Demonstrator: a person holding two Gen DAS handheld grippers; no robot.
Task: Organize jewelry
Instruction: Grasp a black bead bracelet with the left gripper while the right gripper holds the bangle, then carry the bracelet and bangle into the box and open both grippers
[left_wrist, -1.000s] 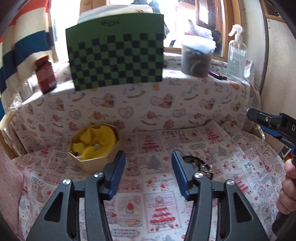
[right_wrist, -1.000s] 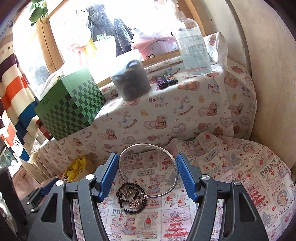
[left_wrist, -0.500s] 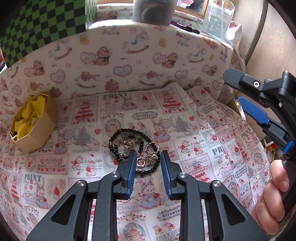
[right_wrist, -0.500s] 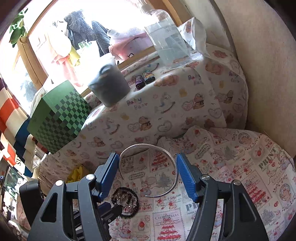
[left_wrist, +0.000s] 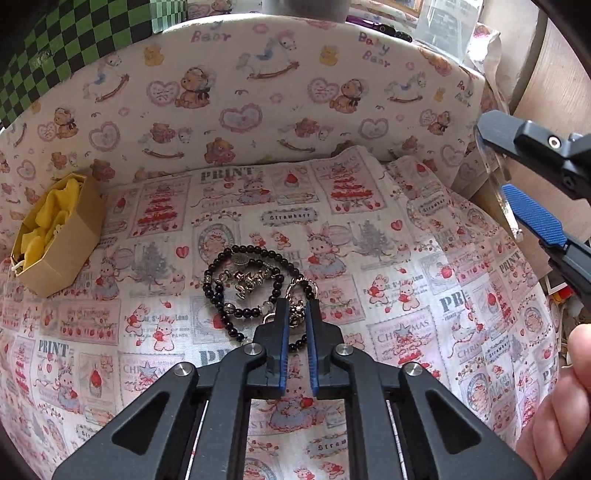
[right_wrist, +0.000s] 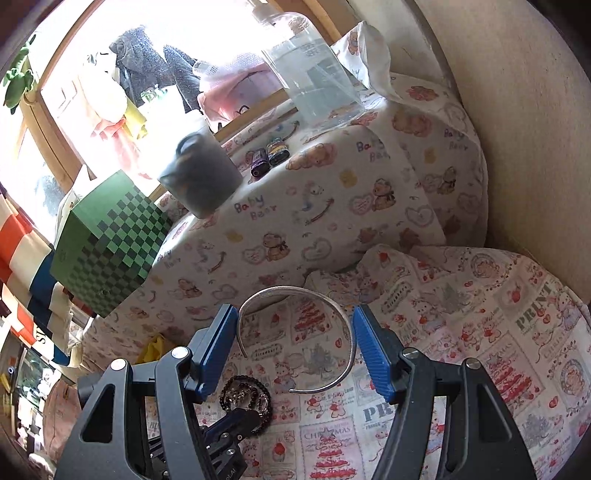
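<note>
A black bead bracelet with silver charms (left_wrist: 243, 284) lies on the printed cloth. My left gripper (left_wrist: 296, 306) is down on its near right part, the blue pads closed on the silver chain and beads. My right gripper (right_wrist: 295, 347) holds a silver open bangle (right_wrist: 347, 332) between its blue pads, raised above the cloth; the pads touch the bangle's two sides. The bead bracelet also shows in the right wrist view (right_wrist: 245, 397), with the left gripper's tip (right_wrist: 236, 421) on it. A tan octagonal box with yellow lining (left_wrist: 55, 236) stands at the left.
A raised ledge covered in bear-print cloth (left_wrist: 280, 96) runs behind the work area. On it stand a green checkered box (right_wrist: 107, 243), a grey jar (right_wrist: 201, 181), two small lighters (right_wrist: 267, 158) and a clear bottle (right_wrist: 317, 85). A beige wall (right_wrist: 535, 147) closes the right side.
My left gripper moved down and right from the box to the bead bracelet and closed its fingers on it. My right gripper lifted the silver bangle and tilted upward.
</note>
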